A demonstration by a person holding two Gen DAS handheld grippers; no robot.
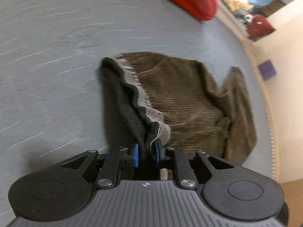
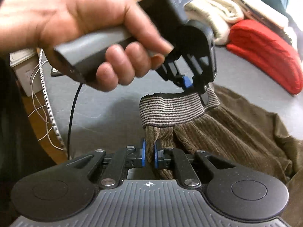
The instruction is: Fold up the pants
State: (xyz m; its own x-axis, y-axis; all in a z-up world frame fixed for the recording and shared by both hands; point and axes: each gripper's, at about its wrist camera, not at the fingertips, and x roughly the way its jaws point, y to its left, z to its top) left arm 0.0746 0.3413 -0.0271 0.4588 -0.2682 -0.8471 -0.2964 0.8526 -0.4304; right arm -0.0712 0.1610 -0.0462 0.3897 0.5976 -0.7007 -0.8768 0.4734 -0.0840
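Pants (image 1: 181, 98) clamped in both tongs

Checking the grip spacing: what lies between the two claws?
In the right wrist view, only the pants' striped elastic waistband spans between left claw and right claw; below it hangs brown corduroy.
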